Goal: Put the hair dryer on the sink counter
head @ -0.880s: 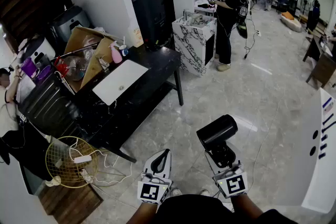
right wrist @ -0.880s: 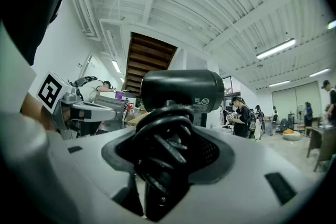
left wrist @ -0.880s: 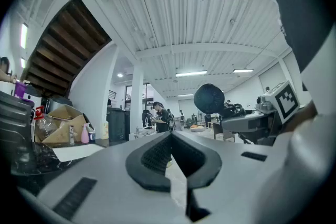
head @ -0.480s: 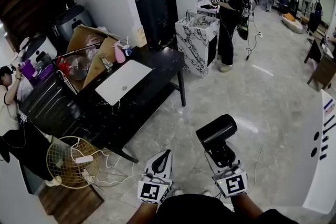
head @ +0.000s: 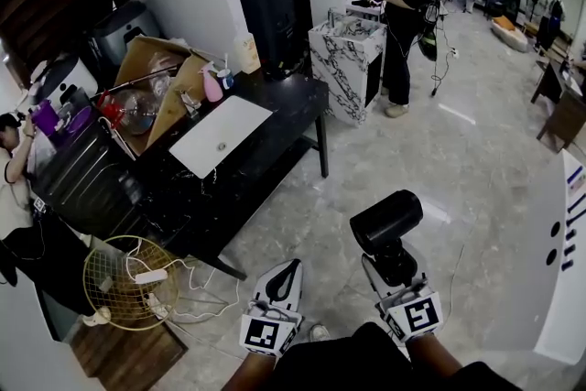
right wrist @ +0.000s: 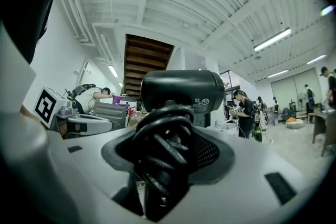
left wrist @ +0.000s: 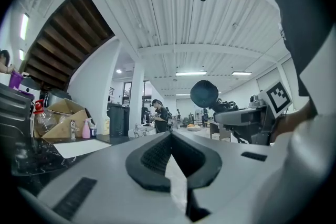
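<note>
A black hair dryer [head: 385, 225] stands upright in my right gripper [head: 394, 275], barrel on top, its cord coiled round the handle. In the right gripper view the jaws clamp the wrapped handle of the hair dryer [right wrist: 176, 93]. My left gripper [head: 279, 281] hangs low beside it with its jaws together and nothing between them; in the left gripper view the pads [left wrist: 157, 155] meet. From there the hair dryer [left wrist: 205, 94] shows at the right. The black sink counter [head: 284, 110] with a white basin [head: 220, 135] stands ahead on the left.
A cardboard box [head: 156, 73] and a pink spray bottle [head: 211, 87] sit at the counter's back. A fan grille [head: 126, 282] with cables lies on the floor near it. A marble-patterned cabinet [head: 346, 59] and a person [head: 403, 23] stand further off. A white panel [head: 558, 261] is at right.
The view has shifted a little nearer the counter. My right gripper with the hair dryer has moved slightly right and forward. The left gripper stays low.
</note>
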The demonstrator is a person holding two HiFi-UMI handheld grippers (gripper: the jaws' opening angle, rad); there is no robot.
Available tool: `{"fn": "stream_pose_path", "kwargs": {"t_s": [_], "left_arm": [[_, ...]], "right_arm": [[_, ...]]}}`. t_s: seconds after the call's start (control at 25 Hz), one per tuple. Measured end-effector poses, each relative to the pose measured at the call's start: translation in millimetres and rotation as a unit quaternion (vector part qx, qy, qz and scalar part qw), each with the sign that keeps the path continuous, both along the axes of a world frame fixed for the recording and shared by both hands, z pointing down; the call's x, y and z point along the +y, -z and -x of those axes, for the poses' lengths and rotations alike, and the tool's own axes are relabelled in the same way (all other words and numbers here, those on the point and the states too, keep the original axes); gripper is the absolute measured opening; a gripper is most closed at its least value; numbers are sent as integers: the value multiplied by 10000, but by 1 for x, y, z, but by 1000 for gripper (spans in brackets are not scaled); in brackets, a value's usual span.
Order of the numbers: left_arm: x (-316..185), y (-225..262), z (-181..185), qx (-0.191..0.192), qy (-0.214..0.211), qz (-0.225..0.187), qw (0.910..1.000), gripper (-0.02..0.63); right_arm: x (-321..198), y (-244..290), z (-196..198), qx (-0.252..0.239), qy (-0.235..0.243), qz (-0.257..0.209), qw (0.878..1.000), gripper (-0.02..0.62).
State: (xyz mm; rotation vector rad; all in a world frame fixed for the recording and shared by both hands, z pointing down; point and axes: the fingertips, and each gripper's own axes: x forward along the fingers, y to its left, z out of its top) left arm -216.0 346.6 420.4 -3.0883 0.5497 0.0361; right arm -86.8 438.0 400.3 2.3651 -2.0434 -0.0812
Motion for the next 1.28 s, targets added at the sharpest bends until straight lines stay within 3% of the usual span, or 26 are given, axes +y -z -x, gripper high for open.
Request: {"fn": "stream_pose_path", "kwargs": {"t_s": [0.44, 0.96, 1.28], "left_arm": [[-37, -15, -12, -196, 65, 227, 9995, -4], [-110, -15, -98, -201, 332, 375, 9985, -3], [-144, -14, -159, -255, 395, 167, 9988, -3]], "right_arm": [[-39, -8, -14, 218, 54, 175, 9996, 250], [-118, -23, -87, 197, 480, 472, 9975, 250], [-155, -35, -141, -50, 714, 573, 9958, 250]]}}
